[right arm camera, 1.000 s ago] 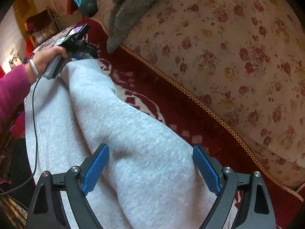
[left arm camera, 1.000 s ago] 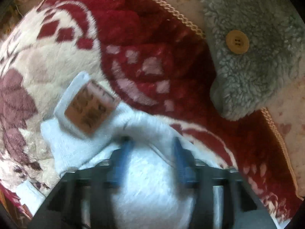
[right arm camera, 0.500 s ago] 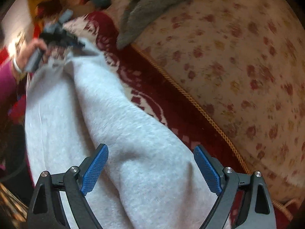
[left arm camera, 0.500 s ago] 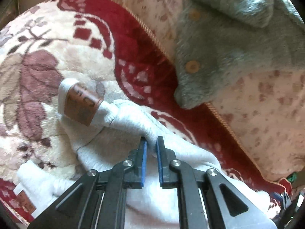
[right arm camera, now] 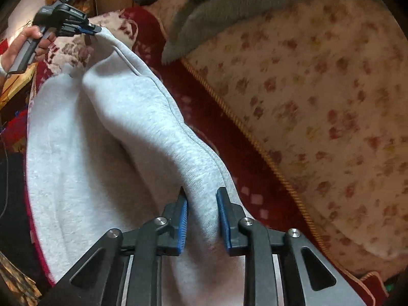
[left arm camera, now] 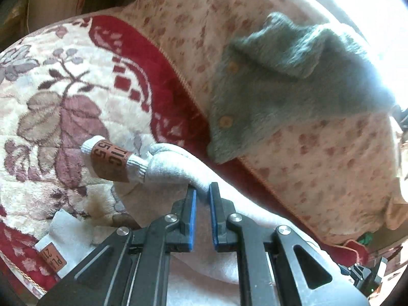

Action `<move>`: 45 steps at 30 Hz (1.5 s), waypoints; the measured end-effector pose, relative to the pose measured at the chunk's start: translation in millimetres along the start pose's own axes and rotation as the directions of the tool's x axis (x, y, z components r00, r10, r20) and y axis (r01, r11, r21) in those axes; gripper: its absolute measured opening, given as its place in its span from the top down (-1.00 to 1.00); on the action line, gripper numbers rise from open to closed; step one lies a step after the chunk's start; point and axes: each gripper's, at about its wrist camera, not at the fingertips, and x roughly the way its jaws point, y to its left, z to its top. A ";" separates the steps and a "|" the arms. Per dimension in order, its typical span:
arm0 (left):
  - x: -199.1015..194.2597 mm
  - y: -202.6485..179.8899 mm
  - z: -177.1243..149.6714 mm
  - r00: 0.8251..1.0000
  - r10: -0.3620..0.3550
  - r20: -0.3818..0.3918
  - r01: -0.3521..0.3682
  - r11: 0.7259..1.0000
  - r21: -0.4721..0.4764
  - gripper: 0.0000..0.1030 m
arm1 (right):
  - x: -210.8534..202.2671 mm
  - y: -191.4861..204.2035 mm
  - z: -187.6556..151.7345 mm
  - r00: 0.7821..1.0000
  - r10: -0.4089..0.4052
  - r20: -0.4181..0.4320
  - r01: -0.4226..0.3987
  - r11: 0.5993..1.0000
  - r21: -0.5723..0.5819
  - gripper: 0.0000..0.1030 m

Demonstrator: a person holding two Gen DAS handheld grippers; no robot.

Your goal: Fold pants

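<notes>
Sweatpants (right arm camera: 107,137) of light grey fleece lie stretched along a plush red-and-cream floral blanket (left arm camera: 63,94), with the ribbed cuffs at the left end and the body running to the right. On the left, the left gripper (left arm camera: 202,193) has its blue-padded jaws almost closed on a thin ridge of cloth near one cuff. This cuff carries a brown leather-like patch (left arm camera: 109,160) with letters; a second cuff with the same patch lies flat on the blanket lower left. From the right wrist view, this gripper lifts the leg end a little above the blanket.

Further right, the right gripper (right arm camera: 202,200) pinches a thick raised fold of the same pants, its jaws drawn in tightly, with the fabric bunched between the pads.

I judge the pants to be soft, light and limp, so they will sag between the two holds and will not keep any shape alone. The knit seems not slippery, so a small pinch should hold. The good places to hold are probably the stiffer ribbed cuff and the seam edge, because loose fleece in the middle would only stretch.

To the right, a cream quilt with small red flowers (right arm camera: 331,102) has a gold cord edge, and a fuzzy grey-green coat with tan round buttons (left arm camera: 280,94) rests on it.
</notes>
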 end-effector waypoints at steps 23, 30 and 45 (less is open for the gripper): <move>-35.8 133.1 -145.5 0.992 -0.118 -0.051 0.109 0.980 -0.167 0.81 | 21.1 -52.6 19.5 0.993 0.119 -0.021 -0.106 0.941 0.321 -0.78; -34.7 132.3 -144.1 0.992 -0.112 -0.059 0.102 0.983 -0.152 0.81 | 109.5 -80.0 23.4 0.825 0.563 -0.048 -0.481 0.744 0.464 -0.78; -38.6 129.1 -136.8 0.997 -0.059 -0.040 0.053 0.989 -0.136 0.82 | 25.1 32.1 -16.6 0.841 0.501 -0.203 -0.478 0.865 0.154 -0.50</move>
